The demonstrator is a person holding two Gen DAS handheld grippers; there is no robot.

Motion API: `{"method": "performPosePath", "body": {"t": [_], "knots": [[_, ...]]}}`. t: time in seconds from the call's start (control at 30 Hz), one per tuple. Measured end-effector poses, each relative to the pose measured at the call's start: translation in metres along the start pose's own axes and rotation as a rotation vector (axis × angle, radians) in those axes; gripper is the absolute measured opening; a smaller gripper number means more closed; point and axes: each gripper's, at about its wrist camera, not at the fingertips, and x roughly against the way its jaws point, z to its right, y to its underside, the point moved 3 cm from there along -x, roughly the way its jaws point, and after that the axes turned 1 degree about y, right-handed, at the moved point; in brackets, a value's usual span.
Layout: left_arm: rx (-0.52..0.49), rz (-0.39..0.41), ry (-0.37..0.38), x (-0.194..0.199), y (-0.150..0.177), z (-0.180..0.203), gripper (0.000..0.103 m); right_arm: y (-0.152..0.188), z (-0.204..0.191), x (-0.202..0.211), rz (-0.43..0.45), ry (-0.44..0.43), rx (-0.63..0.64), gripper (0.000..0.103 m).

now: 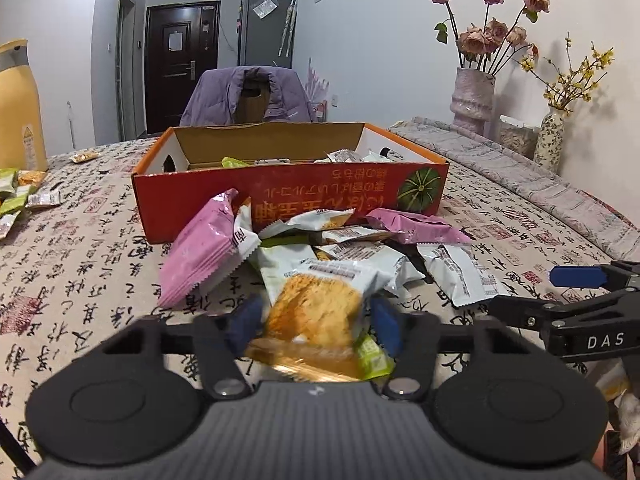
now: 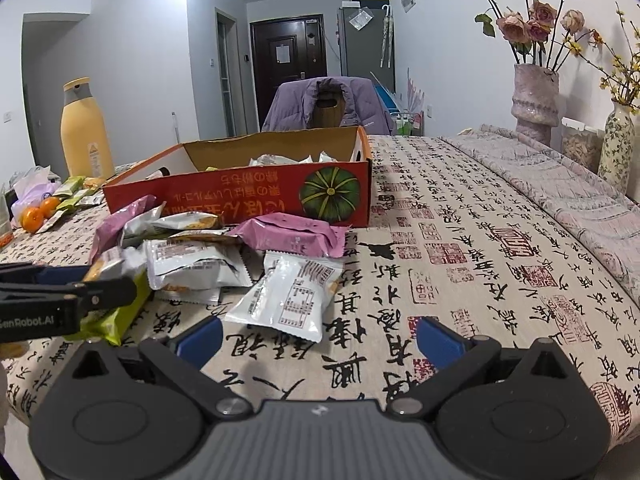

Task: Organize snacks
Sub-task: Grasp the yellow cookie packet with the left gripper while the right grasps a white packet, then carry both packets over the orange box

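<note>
Orange-printed white snack packet [image 1: 316, 308] sits crinkled between left gripper [image 1: 316, 320] jaws.

The left tongs [image 1: 316, 320] point slightly downward, their blue pads [image 1: 387, 320] apparently clamped on a snack packet [image 1: 316, 308], though blur obscures contact. The right tongs [image 2: 318, 336] stand spread wide, holding nothing.

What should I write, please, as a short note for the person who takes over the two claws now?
Left claw: jaws closed around an orange-printed snack packet at the near edge of the pile.
Right claw: open, empty, just before a white packet.
Orange box: open on the table, a few snacks already inside.
Left to do: the pile in front of the box, including two pink packets, plus loose snacks at the far left.
</note>
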Motion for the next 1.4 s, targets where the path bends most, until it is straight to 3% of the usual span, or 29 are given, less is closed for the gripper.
{"method": "performPosePath", "body": {"t": [0.03,0.23,0.57,0.83,0.9,1.07,1.2,1.4], "knots": [[0.002,0.007,0.004,0.001,0.0,-0.001,0.05,0.0,-0.001,0.0,-0.001,-0.001,0.001,0.103],[0.013,0.035,0.006,0.009,0.0,-0.003,0.042,0.002,-0.003,-0.003,-0.01,-0.004,0.005,0.103],[0.026,0.098,-0.011,0.028,-0.007,-0.004,0.042,-0.015,-0.008,-0.017,0.004,0.019,0.02,0.103],[0.053,0.101,-0.035,0.03,-0.007,-0.011,0.042,-0.029,-0.018,-0.045,-0.034,0.045,0.038,0.095],[0.061,0.096,-0.046,0.029,-0.007,-0.013,0.042,-0.03,-0.02,-0.051,-0.042,0.05,0.041,0.086],[0.076,0.098,-0.047,0.029,-0.006,-0.018,0.042,-0.02,-0.025,-0.057,-0.054,0.056,0.05,0.083],[0.084,0.091,-0.043,0.027,-0.005,-0.02,0.042,-0.015,-0.028,-0.048,-0.018,0.03,0.069,0.05],[0.097,0.088,-0.037,0.025,-0.005,-0.022,0.042,-0.01,-0.028,-0.032,0.014,0.009,0.08,0.047]]}}
